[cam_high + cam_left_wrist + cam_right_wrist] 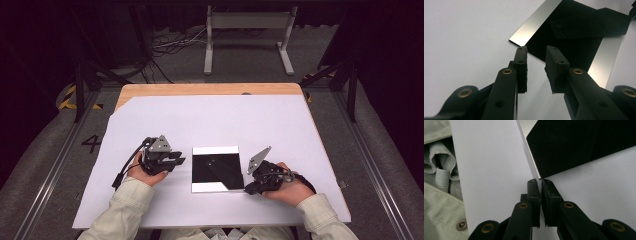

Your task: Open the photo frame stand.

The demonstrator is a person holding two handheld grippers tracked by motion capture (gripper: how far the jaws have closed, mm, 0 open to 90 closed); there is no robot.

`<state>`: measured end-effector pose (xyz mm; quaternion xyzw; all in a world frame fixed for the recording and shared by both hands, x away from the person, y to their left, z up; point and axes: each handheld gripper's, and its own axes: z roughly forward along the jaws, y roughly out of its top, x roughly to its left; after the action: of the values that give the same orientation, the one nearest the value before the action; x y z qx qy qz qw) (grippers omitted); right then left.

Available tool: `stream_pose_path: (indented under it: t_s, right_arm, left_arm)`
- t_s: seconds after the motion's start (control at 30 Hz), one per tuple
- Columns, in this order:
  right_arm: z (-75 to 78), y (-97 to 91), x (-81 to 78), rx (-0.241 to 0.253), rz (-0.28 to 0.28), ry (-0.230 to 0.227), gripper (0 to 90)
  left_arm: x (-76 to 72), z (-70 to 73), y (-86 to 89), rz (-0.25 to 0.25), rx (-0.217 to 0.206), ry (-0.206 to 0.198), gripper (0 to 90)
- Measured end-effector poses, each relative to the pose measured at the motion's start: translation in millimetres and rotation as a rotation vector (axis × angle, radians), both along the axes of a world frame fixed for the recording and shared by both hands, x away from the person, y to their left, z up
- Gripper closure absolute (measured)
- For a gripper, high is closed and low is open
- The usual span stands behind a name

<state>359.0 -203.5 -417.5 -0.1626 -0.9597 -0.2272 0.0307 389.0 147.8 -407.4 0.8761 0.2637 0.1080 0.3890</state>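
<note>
A black square sheet (216, 169) with silver edge strips lies near the white board's (210, 120) front edge. Left gripper (176, 161) jaws gape empty beside it; right gripper (248, 189) jaws nearly closed at the sheet's near right corner, pinching nothing visible.

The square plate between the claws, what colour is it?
The square plate looks glossy black with pale silvery strips along its edges; the left gripper view shows it best.

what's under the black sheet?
A shiny metal plate lies under the black sheet, its strips showing along two edges; white table cover beneath. The plate's middle is covered.
</note>
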Motion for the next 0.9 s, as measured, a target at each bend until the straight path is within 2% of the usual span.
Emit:
stream_pose_path:
  t_s: [0.47, 0.9]
  right_arm:
    - [0.9, 2.2, 0.5, -0.009, -0.011, -0.020, 89.7]
    - [9.0, -1.3, -1.4, 0.034, -0.012, -0.042, 89.9]
  left_arm:
    - [-0.5, -0.5, 0.5, 0.002, -0.001, 0.003, 71.6]
    - [-0.5, -0.7, 0.0, 0.004, 0.000, 0.002, 71.3]
